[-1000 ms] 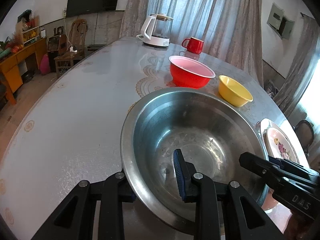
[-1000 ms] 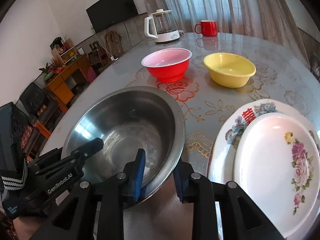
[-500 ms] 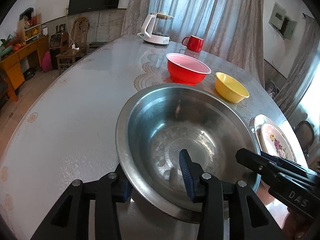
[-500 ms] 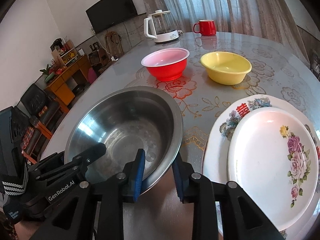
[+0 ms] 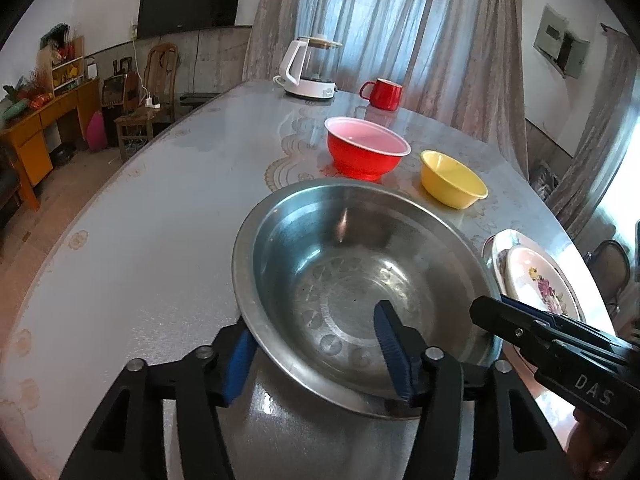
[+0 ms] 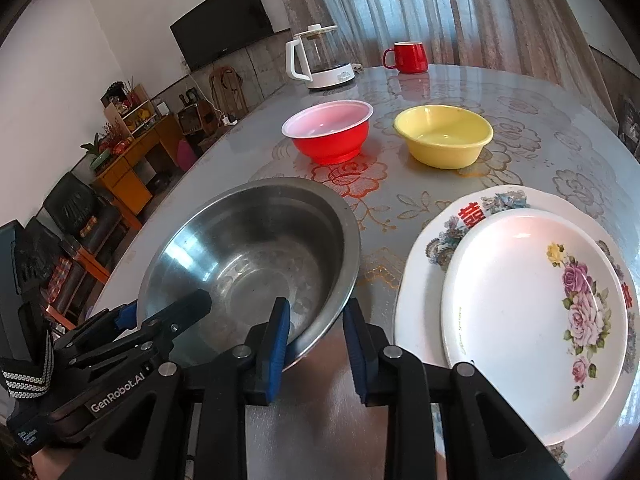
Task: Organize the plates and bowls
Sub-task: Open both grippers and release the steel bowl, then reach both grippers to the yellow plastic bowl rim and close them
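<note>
Left gripper (image 5: 316, 354): jaws just opened wide, straddling the steel bowl (image 5: 360, 280)'s near rim, pads clear of it. Right gripper (image 6: 316, 344): narrow gap across the bowl's right rim; whether it grips, cannot tell. Beyond the bowl: red bowl (image 6: 330, 130), yellow bowl (image 6: 444, 136). Right of it: stacked floral plates (image 6: 532, 312).

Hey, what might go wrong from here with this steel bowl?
1. The jaws of the left gripper have just been opening around the rim of the steel bowl; if the right gripper, also straddling it, lifts alone, the bowl may tip.
2. A slide could knock the stacked plates.
</note>
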The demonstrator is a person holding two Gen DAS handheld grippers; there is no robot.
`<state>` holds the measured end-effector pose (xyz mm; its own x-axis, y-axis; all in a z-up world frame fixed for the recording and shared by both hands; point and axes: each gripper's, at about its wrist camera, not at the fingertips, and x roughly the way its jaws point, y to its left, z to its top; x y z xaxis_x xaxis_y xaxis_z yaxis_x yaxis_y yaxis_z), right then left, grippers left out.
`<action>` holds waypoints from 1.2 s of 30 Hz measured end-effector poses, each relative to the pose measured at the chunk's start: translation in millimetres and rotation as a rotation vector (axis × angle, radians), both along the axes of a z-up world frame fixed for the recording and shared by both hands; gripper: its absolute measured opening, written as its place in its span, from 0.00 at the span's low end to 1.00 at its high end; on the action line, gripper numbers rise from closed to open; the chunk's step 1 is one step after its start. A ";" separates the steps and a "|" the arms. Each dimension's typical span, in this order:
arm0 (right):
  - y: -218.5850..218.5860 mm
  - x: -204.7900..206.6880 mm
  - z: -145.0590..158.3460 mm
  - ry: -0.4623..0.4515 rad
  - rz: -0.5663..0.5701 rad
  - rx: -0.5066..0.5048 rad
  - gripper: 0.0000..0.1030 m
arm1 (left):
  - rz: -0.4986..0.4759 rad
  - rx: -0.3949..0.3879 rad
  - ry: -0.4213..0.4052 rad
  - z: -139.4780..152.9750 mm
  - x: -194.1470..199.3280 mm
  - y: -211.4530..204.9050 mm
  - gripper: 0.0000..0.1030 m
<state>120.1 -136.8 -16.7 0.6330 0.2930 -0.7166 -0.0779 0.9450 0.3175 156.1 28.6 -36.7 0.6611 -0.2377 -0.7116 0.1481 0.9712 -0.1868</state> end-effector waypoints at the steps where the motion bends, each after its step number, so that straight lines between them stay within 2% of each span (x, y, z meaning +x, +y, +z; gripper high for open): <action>1: -1.0 -1.3 1.3 -0.003 0.000 0.001 0.27 | 0.002 0.001 -0.001 1.7 -0.4 -0.6 0.60; 7: -6.4 -8.8 10.0 -0.029 0.007 0.010 0.28 | 0.008 -0.020 0.003 6.9 -7.9 1.0 0.68; 11: -11.9 -13.5 13.6 -0.039 0.008 0.023 0.28 | 0.011 -0.035 -0.003 11.4 -13.1 2.7 0.70; 20: -30.0 -16.5 13.8 -0.044 -0.018 0.059 0.28 | 0.039 -0.048 -0.101 36.9 -26.1 11.9 0.86; 27: -56.8 -19.4 22.0 -0.066 -0.065 0.071 0.28 | 0.020 -0.085 -0.103 47.4 -23.0 3.5 0.90; 30: -74.1 -14.2 28.8 -0.077 -0.085 0.063 0.32 | -0.002 -0.090 -0.097 51.7 -20.0 -5.6 0.91; 36: -114.8 8.1 41.3 -0.086 -0.129 -0.005 0.36 | -0.047 -0.093 -0.099 62.0 -13.3 -22.5 0.93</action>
